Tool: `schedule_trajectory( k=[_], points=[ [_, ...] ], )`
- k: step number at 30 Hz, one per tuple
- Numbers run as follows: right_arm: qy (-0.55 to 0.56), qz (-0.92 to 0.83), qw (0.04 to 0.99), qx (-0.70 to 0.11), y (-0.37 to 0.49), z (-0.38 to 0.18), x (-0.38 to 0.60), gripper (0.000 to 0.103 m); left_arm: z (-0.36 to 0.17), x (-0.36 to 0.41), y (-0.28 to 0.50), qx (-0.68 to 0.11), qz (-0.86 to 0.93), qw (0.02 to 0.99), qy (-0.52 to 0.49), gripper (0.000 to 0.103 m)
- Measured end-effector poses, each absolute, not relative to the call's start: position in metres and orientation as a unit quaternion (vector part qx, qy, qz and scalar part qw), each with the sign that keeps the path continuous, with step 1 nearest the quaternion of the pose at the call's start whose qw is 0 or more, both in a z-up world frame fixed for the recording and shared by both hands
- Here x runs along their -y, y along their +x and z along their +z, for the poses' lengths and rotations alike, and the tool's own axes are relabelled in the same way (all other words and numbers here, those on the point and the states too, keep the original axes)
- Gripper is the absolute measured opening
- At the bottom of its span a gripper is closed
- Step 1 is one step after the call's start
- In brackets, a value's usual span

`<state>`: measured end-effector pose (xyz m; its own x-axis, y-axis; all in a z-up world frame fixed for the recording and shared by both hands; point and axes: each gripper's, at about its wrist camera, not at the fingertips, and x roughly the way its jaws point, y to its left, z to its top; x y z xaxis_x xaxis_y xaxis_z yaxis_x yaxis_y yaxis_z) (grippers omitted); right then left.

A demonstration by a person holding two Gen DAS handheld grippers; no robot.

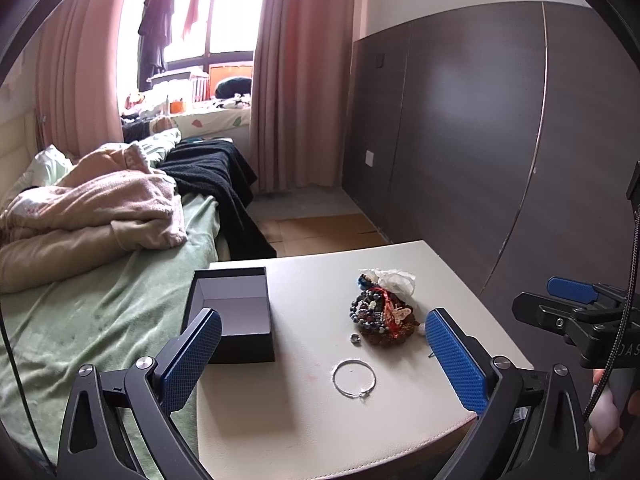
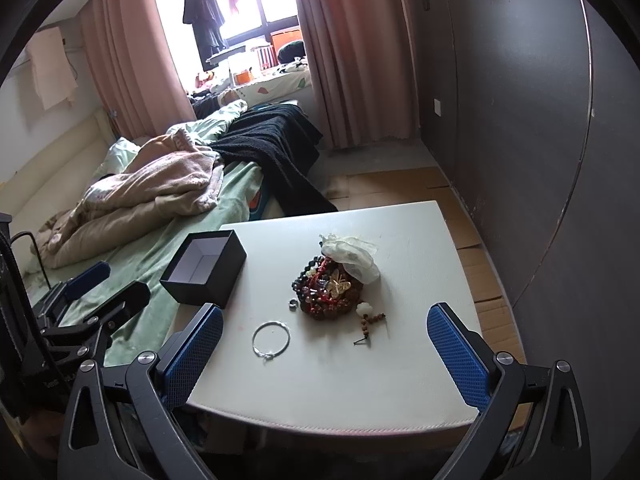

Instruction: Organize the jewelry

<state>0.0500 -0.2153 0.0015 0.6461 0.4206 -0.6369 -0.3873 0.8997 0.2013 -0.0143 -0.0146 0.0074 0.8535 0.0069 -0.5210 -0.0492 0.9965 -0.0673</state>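
both grippers hung over the near edge of the white table (image 2: pixel 400 380), the left gripper (image 1: pixel 320 364) and the right gripper (image 2: pixel 326 360) each with fingers spread wide and holding nothing. a silver bangle (image 2: pixel 271 339) lay flat just ahead, nearly centred between the left fingers and nearer the left finger of the right one, with a small ring (image 2: pixel 293 303) and the bead pile (image 2: pixel 330 288) behind it. the open black box (image 1: pixel 232 314) stood to the left, closest to the left gripper, which seemed better placed to carry things there
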Motion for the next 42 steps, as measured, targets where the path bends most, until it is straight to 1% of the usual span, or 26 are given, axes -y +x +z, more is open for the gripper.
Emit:
schedule_trajectory(
  k=[9,42],
  points=[
    [0.028,0.224,0.907,-0.356,0.0494,0.0027,0.2179,0.103,0.0071,0.0099,-0.0150,-0.267,0.009,0.962,-0.058,0.102],
    [0.028,0.218,0.907,-0.359,0.0489,0.0014,0.2194,0.103,0.0073,0.0115,-0.0169,-0.274,0.007,0.960,-0.056,0.102]
  ],
)
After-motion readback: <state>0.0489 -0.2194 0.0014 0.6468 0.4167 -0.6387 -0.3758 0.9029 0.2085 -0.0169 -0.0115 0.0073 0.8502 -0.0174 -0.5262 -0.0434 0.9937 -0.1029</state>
